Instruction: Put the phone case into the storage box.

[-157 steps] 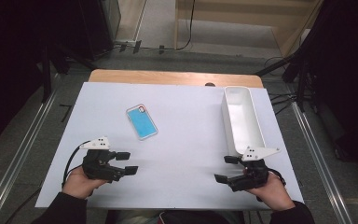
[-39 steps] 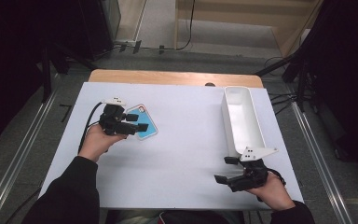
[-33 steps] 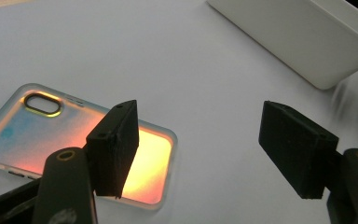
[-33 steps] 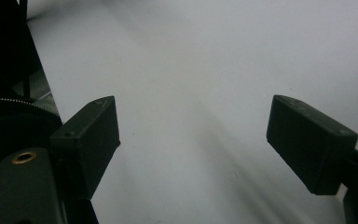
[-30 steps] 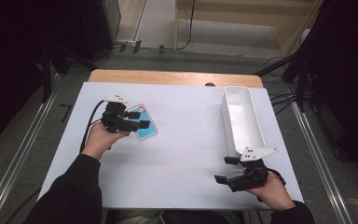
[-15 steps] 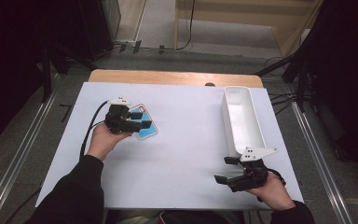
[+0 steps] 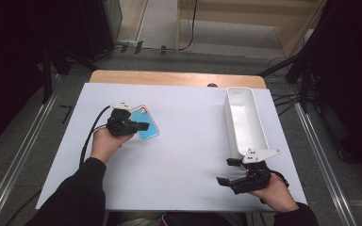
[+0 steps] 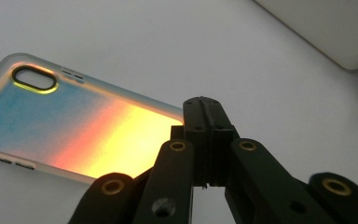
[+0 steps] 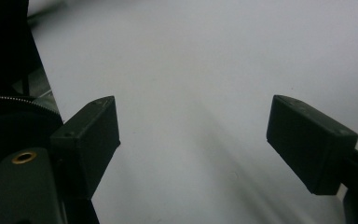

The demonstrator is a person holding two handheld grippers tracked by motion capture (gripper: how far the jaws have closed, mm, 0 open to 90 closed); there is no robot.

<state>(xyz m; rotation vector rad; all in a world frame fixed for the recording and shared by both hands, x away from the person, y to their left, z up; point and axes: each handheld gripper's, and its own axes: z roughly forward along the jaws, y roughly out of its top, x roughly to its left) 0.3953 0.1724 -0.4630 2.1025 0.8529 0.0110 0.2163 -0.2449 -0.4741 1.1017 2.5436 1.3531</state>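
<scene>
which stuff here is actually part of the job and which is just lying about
In the job:
- flat blue phone case with a clear rim, lying on the table
- left hand-held gripper, jaws shut at the case's edge; whether they pinch it, I cannot tell

Just there:
- long white plastic bin, empty
- right hand-held gripper, open, resting near the table's front edge
- white table top

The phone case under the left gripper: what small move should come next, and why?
Probably lift the left gripper slightly and check the grasp. Its jaws look shut at the edge of the phone case, which still lies flat on the table. The white bin stands to the right.
</scene>
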